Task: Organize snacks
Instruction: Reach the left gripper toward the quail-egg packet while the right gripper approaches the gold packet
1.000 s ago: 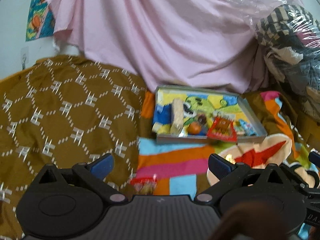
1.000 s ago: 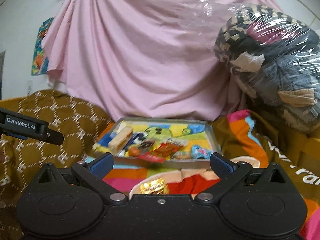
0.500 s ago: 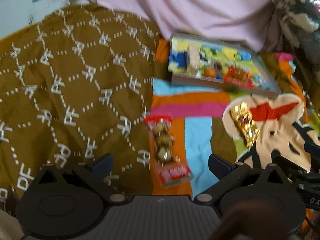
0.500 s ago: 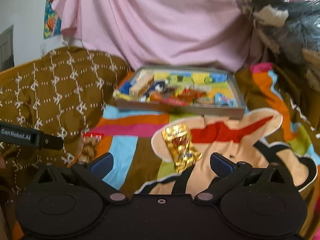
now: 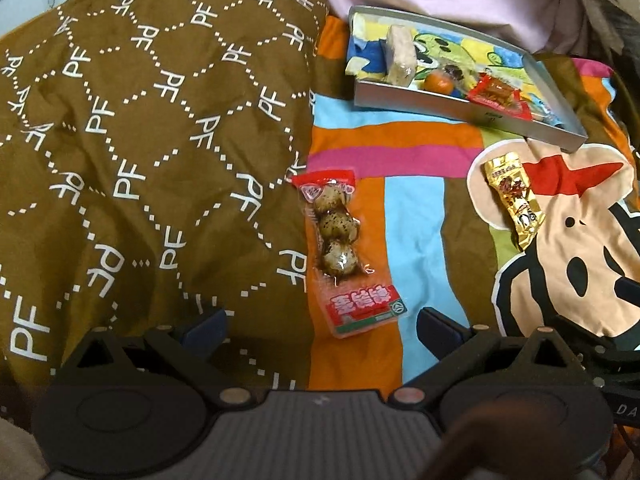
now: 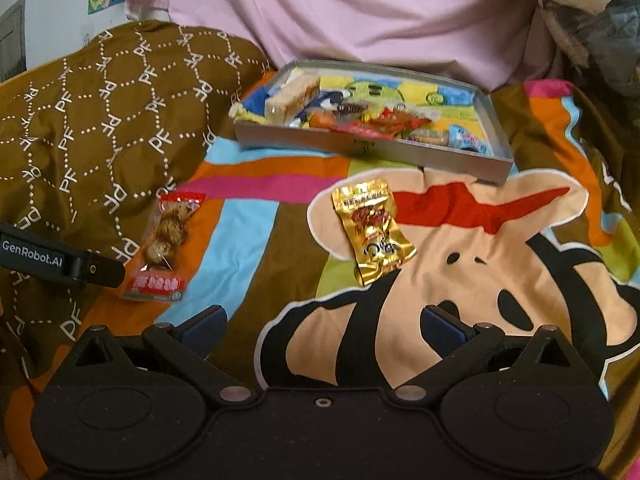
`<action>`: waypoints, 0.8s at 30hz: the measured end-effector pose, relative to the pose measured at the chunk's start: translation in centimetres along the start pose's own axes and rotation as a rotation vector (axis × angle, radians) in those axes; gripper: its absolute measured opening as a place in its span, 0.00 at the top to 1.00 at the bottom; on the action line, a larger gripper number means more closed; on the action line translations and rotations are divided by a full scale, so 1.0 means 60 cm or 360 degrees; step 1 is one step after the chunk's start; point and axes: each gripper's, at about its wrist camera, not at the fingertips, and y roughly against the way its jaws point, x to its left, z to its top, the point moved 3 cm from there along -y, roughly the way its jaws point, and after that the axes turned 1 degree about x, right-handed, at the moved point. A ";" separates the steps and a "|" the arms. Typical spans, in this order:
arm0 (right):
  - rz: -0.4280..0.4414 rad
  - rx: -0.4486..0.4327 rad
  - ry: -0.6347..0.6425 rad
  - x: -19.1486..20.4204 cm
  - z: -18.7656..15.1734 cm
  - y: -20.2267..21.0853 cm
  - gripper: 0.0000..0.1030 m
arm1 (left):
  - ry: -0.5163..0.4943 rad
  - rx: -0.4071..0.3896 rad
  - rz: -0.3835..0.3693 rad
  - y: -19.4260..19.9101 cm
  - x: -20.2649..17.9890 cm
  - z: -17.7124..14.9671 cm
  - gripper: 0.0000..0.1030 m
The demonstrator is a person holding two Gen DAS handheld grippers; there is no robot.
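Both claws gape, holding nothing – left gripper (image 5: 322, 326) above the egg packet (image 5: 345, 252), right gripper (image 6: 322, 326) near the gold packet (image 6: 374, 232); slippery film on the soft blanket (image 6: 256, 240) may slide away

my finger pads (image 6: 204, 326): dark blue
egg pack (image 5: 345, 249): red ends, speckled brown eggs
candy bag (image 6: 372, 229): gold, red print
tray (image 6: 372, 148): grey walls, cartoon floor
pillow (image 5: 140, 120): brown, white PF lattice
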 end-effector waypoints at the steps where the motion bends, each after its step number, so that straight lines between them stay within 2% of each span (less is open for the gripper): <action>1: 0.0000 0.0013 -0.0006 -0.002 0.000 -0.003 0.01 | 0.0001 0.0009 0.0001 -0.004 0.000 0.001 0.00; 13: 0.0047 0.0134 -0.0004 -0.014 0.009 -0.040 0.01 | -0.0031 0.0067 0.0020 -0.040 -0.008 0.015 0.00; 24: 0.0072 0.0116 0.0106 -0.024 0.042 -0.084 0.01 | -0.0135 0.0054 0.0072 -0.072 -0.018 0.042 0.00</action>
